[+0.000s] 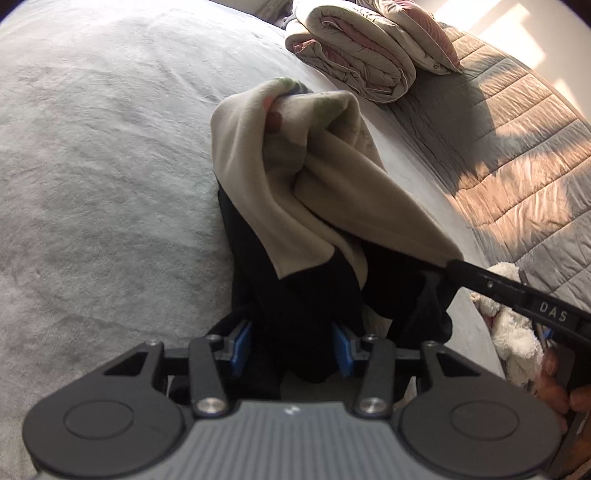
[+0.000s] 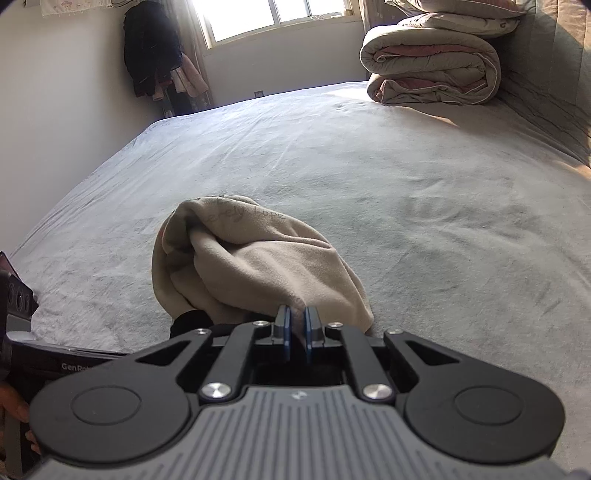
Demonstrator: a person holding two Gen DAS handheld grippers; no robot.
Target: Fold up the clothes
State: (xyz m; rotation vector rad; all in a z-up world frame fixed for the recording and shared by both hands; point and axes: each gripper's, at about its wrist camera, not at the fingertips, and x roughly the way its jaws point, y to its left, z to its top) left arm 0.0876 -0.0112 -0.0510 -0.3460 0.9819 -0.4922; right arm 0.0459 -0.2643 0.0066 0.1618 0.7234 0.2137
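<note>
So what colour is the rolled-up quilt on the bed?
The quilt is beige outside with pink inside and white edging, best seen in the right wrist view.

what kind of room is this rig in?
Almost certainly a bedroom. The work surface is a wide bed under a grey sheet, a folded duvet is stacked near its far end, and clothes hang in the corner beside a sunlit window.

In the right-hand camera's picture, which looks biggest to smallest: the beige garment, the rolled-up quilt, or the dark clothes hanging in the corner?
As they look in that view:
1. Beige garment, though it lies nearest the camera, which inflates it.
2. Rolled quilt, farther back, so probably bigger in reality.
3. Dark hanging clothes, smallest here, but farthest away.
</note>
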